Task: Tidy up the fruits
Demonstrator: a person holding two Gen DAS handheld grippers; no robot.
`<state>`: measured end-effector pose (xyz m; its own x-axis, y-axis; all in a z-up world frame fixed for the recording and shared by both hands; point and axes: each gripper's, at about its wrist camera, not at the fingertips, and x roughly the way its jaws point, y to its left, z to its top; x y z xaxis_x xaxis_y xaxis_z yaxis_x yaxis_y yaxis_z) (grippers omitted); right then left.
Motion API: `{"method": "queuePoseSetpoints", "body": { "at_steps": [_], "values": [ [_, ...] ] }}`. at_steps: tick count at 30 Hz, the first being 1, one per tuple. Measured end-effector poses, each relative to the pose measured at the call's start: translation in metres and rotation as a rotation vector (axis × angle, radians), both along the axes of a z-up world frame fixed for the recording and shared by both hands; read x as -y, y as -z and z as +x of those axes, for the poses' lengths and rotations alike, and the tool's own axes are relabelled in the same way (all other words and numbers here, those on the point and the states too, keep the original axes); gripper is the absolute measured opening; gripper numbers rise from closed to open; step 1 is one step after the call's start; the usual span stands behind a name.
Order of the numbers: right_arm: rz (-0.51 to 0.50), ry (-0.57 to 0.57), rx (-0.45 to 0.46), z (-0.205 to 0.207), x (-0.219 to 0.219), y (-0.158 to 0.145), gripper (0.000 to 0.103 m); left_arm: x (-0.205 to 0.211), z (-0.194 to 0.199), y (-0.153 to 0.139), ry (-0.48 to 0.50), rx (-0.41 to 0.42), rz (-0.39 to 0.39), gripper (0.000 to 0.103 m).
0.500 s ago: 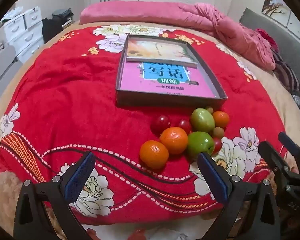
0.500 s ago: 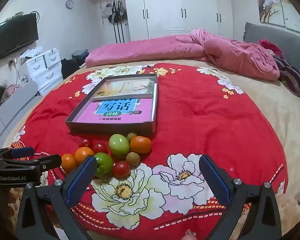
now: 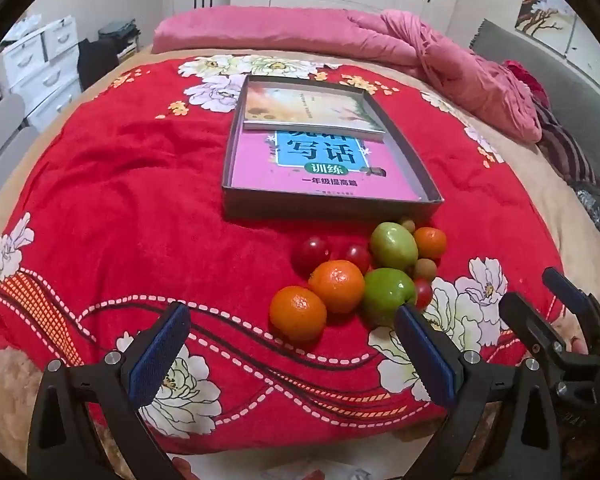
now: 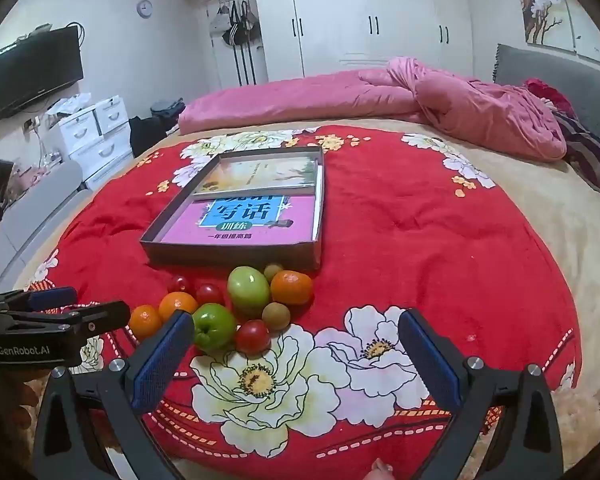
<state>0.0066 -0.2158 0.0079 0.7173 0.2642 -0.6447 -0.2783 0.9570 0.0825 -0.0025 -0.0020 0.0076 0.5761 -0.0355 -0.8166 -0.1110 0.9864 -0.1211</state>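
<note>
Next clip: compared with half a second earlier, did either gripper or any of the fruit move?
Hardly anything changed. The left gripper and right gripper hang open over the red blanket as before, with nothing between their fingers. The pile of fruit sits in the same arrangement in front of the box, and the books inside it have not shifted. Nothing was picked up or let go.

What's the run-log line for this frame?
phase: pre-grasp | left gripper: open, empty | right gripper: open, empty | fruit pile: on red blanket, outside box | box: two books
</note>
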Motion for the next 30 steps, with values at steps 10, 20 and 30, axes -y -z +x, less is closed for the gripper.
{"method": "queuePoseSetpoints", "body": {
  "at_steps": [10,20,30],
  "values": [
    [-0.002,-0.009,0.009,-0.0031,-0.0019,-0.0021,0.103,-0.0015,-0.0008,-0.0033,0.005,0.001,-0.021,0.101],
    [-0.005,-0.013,0.007,-0.0064,-0.0015,-0.0057,0.103,0.0001,-0.0024,-0.0071,0.017,0.003,-0.040,0.101],
    [-0.005,-0.014,0.007,-0.0082,-0.0011,-0.0068,0.103,-0.0005,-0.0037,-0.0089,0.021,0.005,-0.044,0.101]
  ]
}}
